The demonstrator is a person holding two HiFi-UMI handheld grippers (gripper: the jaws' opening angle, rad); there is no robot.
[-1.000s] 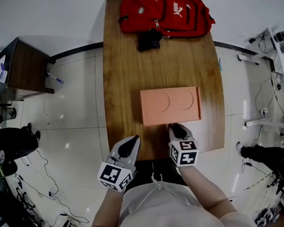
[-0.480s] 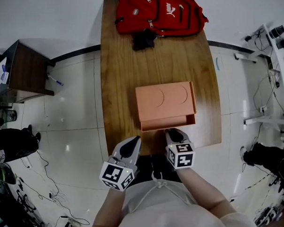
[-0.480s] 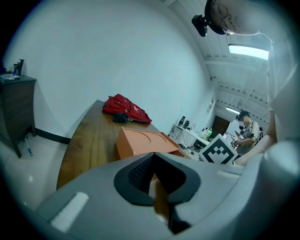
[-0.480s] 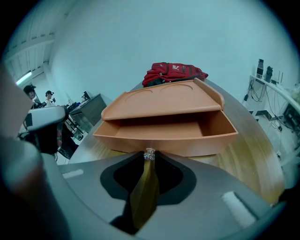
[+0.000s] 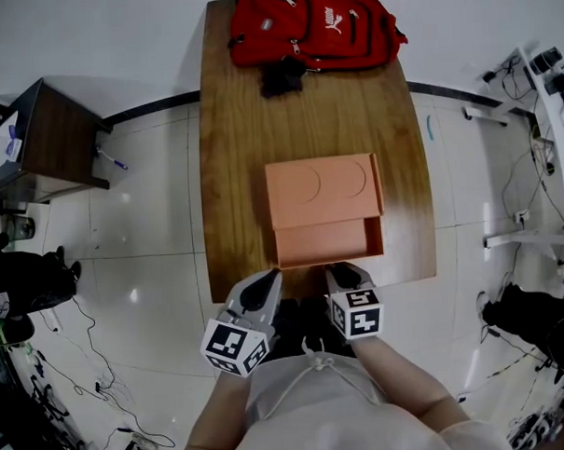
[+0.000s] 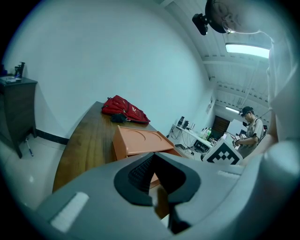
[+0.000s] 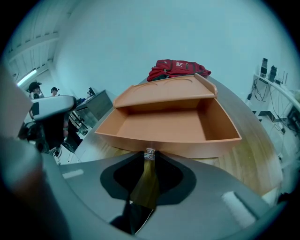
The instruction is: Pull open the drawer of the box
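Two risks are judged to lie ahead. The drawer [image 5: 327, 241] is seen standing well out of the near side of the box [image 5: 322, 185]. If it is pulled much further, it may come free of the box and tip over the table [image 5: 231, 128] edge just in front. Because nothing steadies the box, it may also be dragged along.

The right gripper [image 5: 344, 271], just in front of the box, is clenched on a thin tab [image 7: 148, 178] at the drawer's front, and this could slip out. The left gripper [image 5: 263, 285], in front of the box and to its left, is closed on nothing.

The tab and its grasp are shown only in the right gripper view. How close the table edge lies is shown only in the head view.
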